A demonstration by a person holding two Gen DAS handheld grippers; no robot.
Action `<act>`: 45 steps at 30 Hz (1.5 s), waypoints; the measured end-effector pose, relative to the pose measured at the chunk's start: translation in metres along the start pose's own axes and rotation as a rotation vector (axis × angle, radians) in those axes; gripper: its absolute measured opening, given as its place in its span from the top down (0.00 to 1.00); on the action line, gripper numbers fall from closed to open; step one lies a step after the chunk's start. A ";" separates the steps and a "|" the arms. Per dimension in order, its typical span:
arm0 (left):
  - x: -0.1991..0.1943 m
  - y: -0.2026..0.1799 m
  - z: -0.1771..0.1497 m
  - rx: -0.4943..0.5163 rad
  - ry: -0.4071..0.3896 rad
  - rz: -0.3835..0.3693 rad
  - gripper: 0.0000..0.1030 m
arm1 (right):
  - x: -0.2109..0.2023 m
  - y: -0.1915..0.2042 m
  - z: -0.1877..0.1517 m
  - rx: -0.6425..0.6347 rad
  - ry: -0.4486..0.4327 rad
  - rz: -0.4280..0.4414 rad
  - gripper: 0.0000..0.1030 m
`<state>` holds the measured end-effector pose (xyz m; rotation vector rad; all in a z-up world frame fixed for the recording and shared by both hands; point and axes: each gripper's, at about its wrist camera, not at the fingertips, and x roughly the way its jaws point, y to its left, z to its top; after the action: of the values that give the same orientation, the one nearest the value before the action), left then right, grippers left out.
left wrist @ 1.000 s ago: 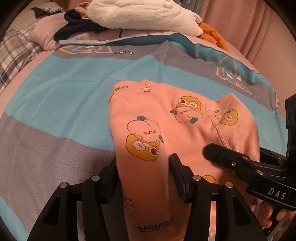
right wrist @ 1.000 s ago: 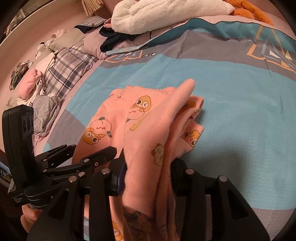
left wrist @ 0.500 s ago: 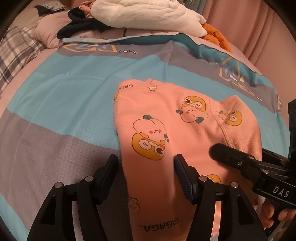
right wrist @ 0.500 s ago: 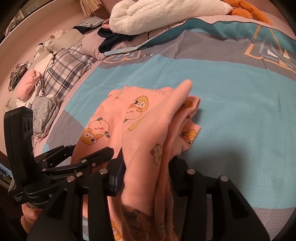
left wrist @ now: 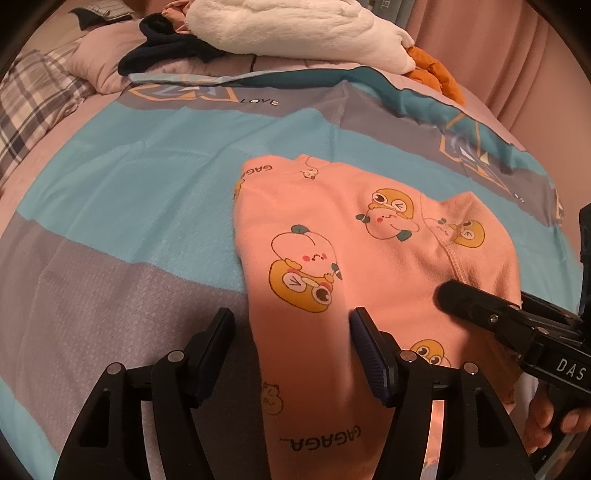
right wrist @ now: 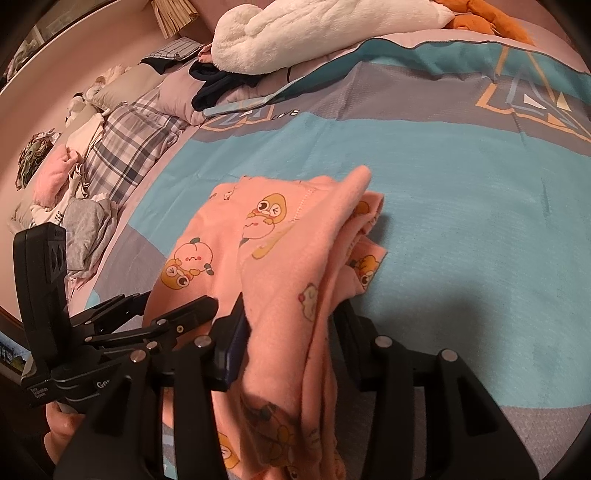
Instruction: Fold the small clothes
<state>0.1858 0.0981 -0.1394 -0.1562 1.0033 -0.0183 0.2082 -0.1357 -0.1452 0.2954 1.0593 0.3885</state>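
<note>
Where it lies on the bed's teal-and-grey blanket (left wrist: 110, 206), the pink cartoon-print garment (left wrist: 354, 258) is partly folded, w/ its near right edge lifted. Right tongs (right wrist: 291, 332) are clamped on that raised bunch of cloth. Left tongs (left wrist: 291, 332) stand apart over the garment's near left edge, pads not pressing it. Behind: white fluffy blanket (left wrist: 288, 29), dark clothes (left wrist: 166, 55), plaid pillow (right wrist: 129, 147) at far left.

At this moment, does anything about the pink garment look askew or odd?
Yes. The pink garment is uneven: its right side is bunched and lifted in the right gripper, while its left side lies flat on the blanket.
</note>
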 end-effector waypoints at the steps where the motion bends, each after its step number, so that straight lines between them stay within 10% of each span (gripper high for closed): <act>1: 0.000 0.000 0.000 0.000 0.000 0.001 0.37 | -0.001 0.000 0.000 0.002 -0.001 -0.001 0.55; 45: -0.017 0.007 -0.021 -0.018 0.007 0.043 0.33 | -0.017 -0.009 -0.009 0.049 -0.010 -0.052 0.47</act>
<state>0.1590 0.1037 -0.1374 -0.1512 1.0140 0.0294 0.1944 -0.1505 -0.1399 0.3122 1.0661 0.3144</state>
